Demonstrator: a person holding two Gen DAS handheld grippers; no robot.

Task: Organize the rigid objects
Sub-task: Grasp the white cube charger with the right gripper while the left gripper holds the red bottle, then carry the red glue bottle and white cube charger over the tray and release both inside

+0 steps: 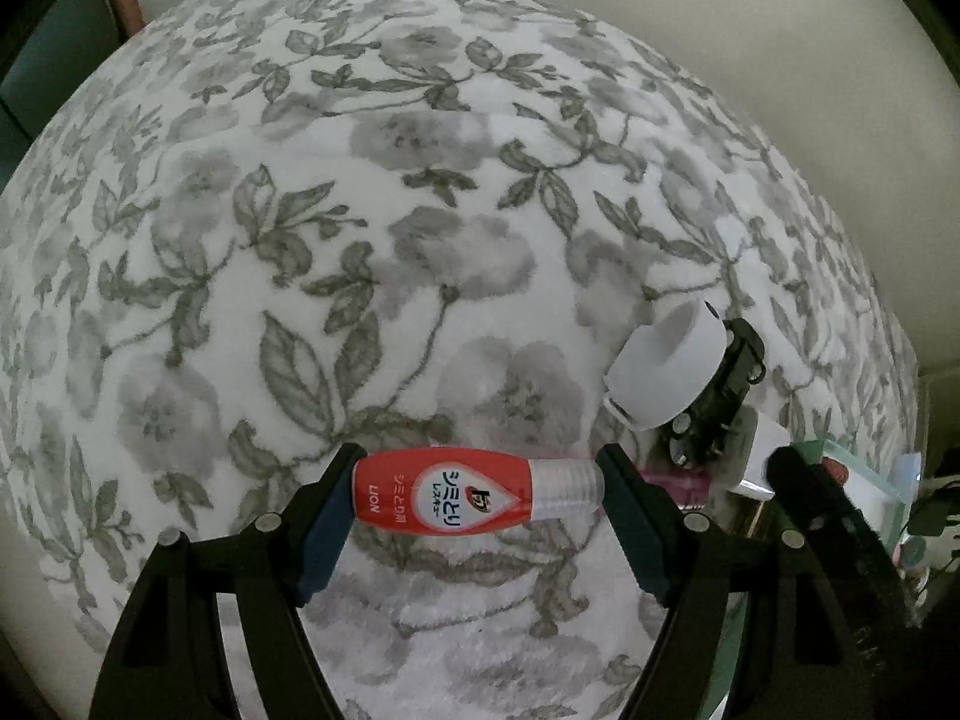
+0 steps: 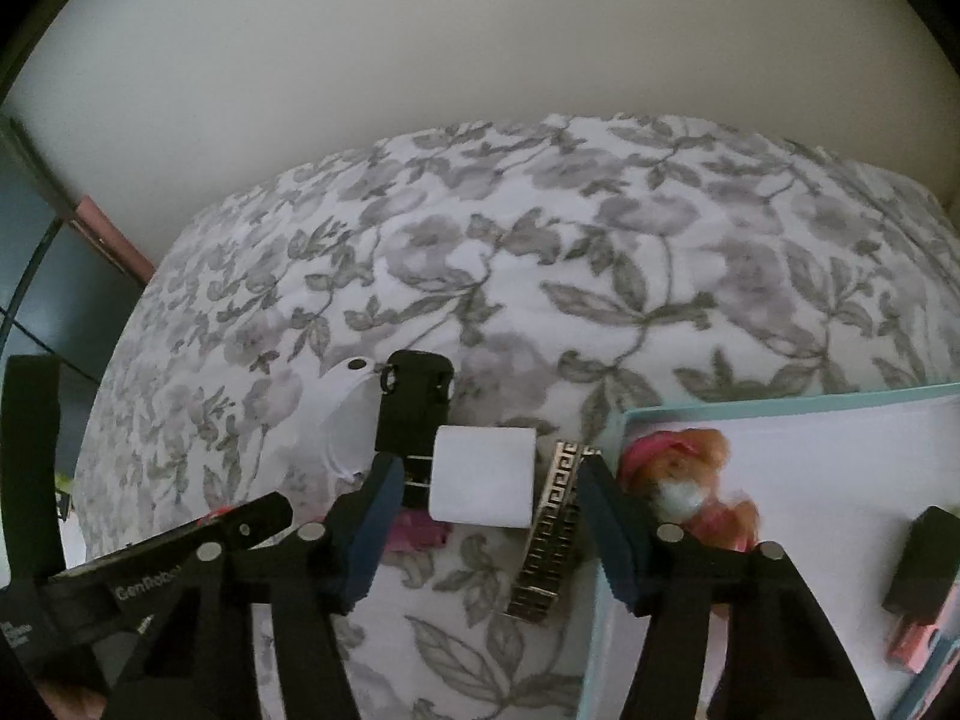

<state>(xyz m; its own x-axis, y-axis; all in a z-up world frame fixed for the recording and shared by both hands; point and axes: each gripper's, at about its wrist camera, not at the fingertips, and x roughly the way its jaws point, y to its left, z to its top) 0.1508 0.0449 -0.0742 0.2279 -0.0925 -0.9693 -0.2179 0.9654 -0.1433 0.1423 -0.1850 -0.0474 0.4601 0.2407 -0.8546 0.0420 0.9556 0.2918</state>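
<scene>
Where the flowered grey-and-white bedspread (image 2: 600, 276) covers the whole bed against a plain pale wall (image 2: 420, 60), everything else sits small on top of it. At the right side lies a shallow light-blue box (image 2: 780, 391) with a white floor; inside it I can see a small doll with orange hair and pink clothes (image 2: 690, 480) and, further right, a black block (image 2: 921, 564) next to something pinkish that is too blurred to name.

The left gripper (image 1: 477, 501) points steeply down over the bedspread and is clamped on a small red-and-white bottle (image 1: 474, 498), held crosswise, one pad on its base and the other on its clear cap. The bottle hangs above the fabric, left of the loose pile.

The right gripper (image 2: 486, 504) hovers over that pile just outside the box's left wall, its jaws about half apart. Between them stands a white cube-shaped plug (image 2: 483, 483), but neither pad touches it. A black toy car (image 2: 414, 402) lies just behind the plug, and a white rounded piece (image 2: 348, 420) rests against the car's left side. A silver patterned bracelet (image 2: 549, 540) lies beside the plug on the right, close to the box wall. Something magenta (image 2: 417, 531) peeks from under the plug.
</scene>
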